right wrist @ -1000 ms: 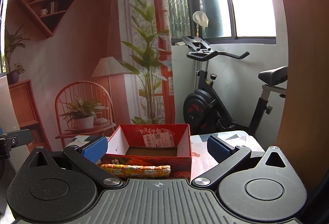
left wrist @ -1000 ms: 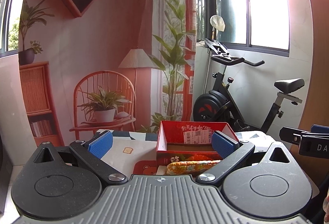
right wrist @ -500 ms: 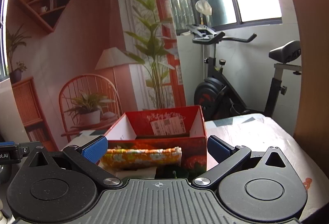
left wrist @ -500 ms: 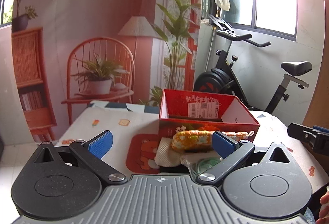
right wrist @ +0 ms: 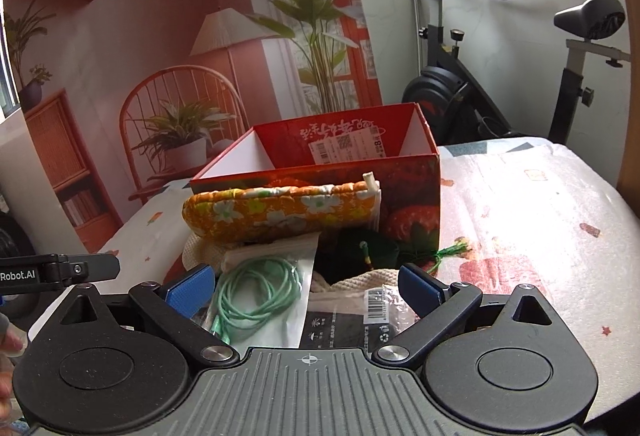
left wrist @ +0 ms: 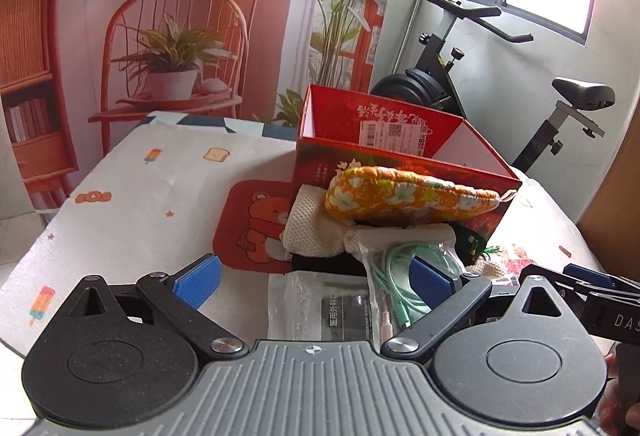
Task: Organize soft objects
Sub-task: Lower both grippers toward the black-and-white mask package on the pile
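Observation:
A pile of soft things lies on the table in front of an open red box (left wrist: 400, 156) (right wrist: 320, 172). On top is an orange flowered pouch (left wrist: 408, 196) (right wrist: 280, 208). Under it are a cream mesh cloth (left wrist: 312, 228), a clear bag with a mint-green cable (left wrist: 408, 268) (right wrist: 256, 300), a dark green item with a tassel (right wrist: 368, 248), a black packet with a barcode (right wrist: 360, 320) and a flat clear packet (left wrist: 320, 312). My left gripper (left wrist: 314, 278) is open just short of the pile. My right gripper (right wrist: 308, 286) is open over the bags.
The table has a white cloth with small prints (left wrist: 140, 196) (right wrist: 540, 236) and a red bear mat (left wrist: 256, 224). An exercise bike (left wrist: 480, 68) (right wrist: 500, 76) stands behind the table on the right. A printed backdrop with a chair and plants hangs behind.
Both grippers have tilted down and come closer to the table. The pile in front of the box has come into full view. Both stay open.

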A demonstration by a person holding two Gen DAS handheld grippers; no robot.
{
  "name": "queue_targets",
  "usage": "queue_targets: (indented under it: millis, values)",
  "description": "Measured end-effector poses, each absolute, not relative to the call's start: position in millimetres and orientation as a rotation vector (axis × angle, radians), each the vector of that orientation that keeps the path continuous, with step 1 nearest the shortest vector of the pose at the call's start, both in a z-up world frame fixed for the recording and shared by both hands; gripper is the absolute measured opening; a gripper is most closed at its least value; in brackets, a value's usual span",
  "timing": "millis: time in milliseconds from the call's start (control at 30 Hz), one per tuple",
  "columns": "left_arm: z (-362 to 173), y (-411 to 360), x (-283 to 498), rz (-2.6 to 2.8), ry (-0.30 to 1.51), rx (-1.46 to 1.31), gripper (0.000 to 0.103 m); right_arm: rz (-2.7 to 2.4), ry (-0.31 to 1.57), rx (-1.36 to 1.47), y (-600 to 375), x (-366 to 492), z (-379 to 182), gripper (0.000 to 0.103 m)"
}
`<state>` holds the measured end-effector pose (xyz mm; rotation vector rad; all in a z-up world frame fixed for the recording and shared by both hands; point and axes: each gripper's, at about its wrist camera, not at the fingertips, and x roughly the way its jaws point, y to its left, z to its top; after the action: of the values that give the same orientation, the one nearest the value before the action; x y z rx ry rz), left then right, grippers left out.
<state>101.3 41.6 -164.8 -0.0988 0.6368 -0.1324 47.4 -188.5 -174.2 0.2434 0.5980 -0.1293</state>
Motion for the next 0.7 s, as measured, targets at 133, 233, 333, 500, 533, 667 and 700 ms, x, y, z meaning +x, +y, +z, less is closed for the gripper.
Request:
queue_targets:
  millis: [133, 233, 333, 500, 533, 667, 700]
  values:
    - [-180, 44, 109, -0.160, 0.696, -0.137, 0.090, -0.121, 0.642, 0.236, -188, 51, -187, 0.089]
    - [-186, 41, 114, -0.181, 0.725, -0.148, 0.087, -0.100, 0.671, 0.245, -189, 53, -195, 0.079]
    - [-191, 37, 116, -0.206, 0.737, -0.147, 0.076, -0.075, 0.691, 0.237, -186, 55, -200, 0.070]
    - [-199, 32, 119, -0.264, 0.778, -0.169, 0.055, -0.036, 0.711, 0.222, -181, 58, -205, 0.061]
    - [-201, 31, 120, -0.271, 0.782, -0.170, 0.053, -0.032, 0.715, 0.224, -180, 58, -206, 0.061]
    - [-205, 29, 122, -0.266, 0.798, -0.161, 0.053, -0.060, 0.711, 0.216, -182, 57, -203, 0.061]
    - [-205, 30, 122, -0.259, 0.807, -0.162, 0.053, -0.079, 0.704, 0.212, -184, 55, -202, 0.061]
